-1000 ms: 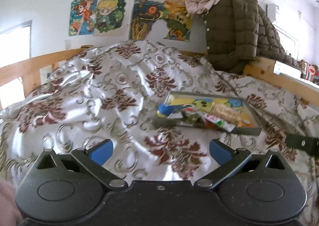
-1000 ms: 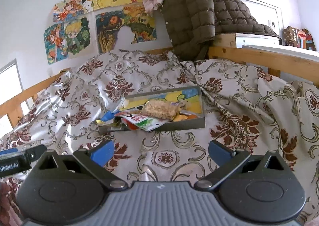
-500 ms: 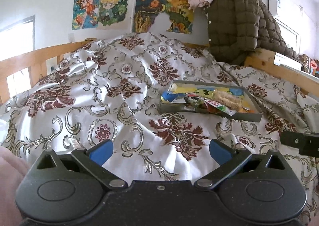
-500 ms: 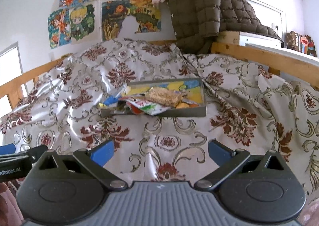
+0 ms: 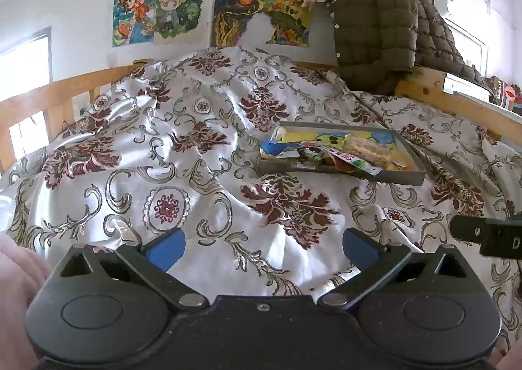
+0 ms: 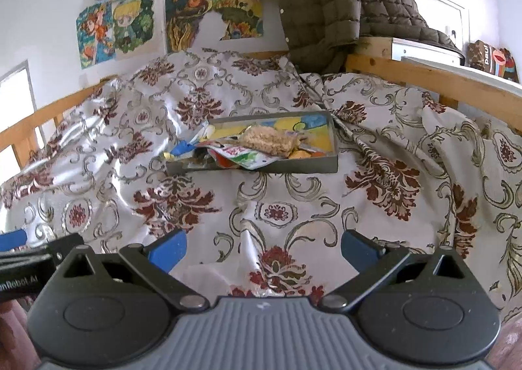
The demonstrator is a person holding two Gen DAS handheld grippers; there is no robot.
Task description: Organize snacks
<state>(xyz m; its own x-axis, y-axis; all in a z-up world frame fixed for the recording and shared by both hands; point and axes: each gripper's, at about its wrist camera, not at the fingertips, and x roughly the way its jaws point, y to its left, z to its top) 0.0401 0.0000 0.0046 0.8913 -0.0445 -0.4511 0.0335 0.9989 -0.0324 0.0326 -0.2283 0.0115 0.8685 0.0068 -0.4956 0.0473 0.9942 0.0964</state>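
A shallow grey tray [image 5: 404,176] [image 6: 287,166] lies on the patterned bedspread, holding several snacks. A pale crispy bar in clear wrap [image 5: 368,150] [image 6: 270,140] rests on top, with a white, red and green packet [image 6: 241,155] [image 5: 355,159] hanging over the near rim and a blue wrapper [image 6: 182,146] [image 5: 270,145] at the left end. My left gripper [image 5: 262,244] is open and empty, well short of the tray. My right gripper [image 6: 262,244] is also open and empty, with the tray straight ahead at a distance.
The silver and maroon bedspread [image 5: 169,155] is rumpled, with folds right of the tray [image 6: 407,128]. A wooden bed rail [image 6: 424,76] runs behind, with a brown quilted jacket [image 5: 385,27] draped over it. Drawings hang on the wall [image 5: 163,11]. The other gripper shows at each view's edge.
Both grippers have pulled back from the tray and risen a little, so the tray looks smaller and farther off. Both stayed open and empty.
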